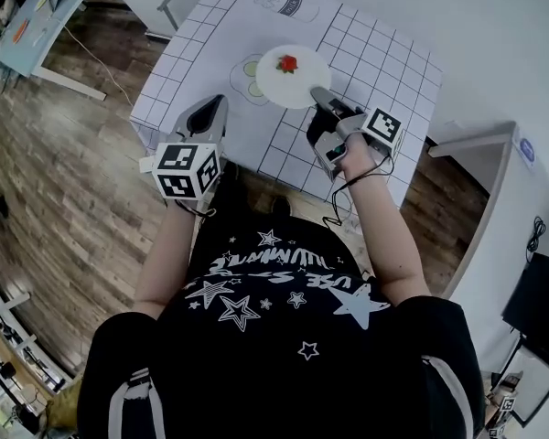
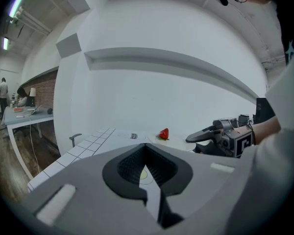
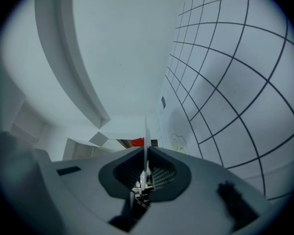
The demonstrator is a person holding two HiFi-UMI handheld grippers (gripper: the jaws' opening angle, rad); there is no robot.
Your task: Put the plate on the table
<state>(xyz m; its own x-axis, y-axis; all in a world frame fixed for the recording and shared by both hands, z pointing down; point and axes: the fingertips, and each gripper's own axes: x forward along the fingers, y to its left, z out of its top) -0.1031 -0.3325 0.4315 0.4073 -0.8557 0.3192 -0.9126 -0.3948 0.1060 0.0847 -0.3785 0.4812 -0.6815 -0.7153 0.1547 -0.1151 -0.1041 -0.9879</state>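
A white plate (image 1: 304, 86) carrying a red strawberry (image 1: 287, 63) is over the gridded white table (image 1: 210, 35), near its middle. My right gripper (image 1: 320, 96) is shut on the plate's near right rim; in the right gripper view the plate (image 3: 146, 131) shows edge-on between the jaws of that gripper (image 3: 146, 152), with the strawberry (image 3: 137, 142) behind. Whether the plate touches the table I cannot tell. My left gripper (image 1: 216, 104) is shut and empty above the table's front left part. From the left gripper (image 2: 146, 147) I see the strawberry (image 2: 164, 133) and the right gripper (image 2: 198, 137).
Printed green circles (image 1: 252, 68) lie left of the plate and a printed bottle outline (image 1: 293, 5) at the table's far side. A light desk (image 1: 37, 16) stands far left on the wooden floor (image 1: 64, 181). A white partition (image 1: 503, 172) is to the right.
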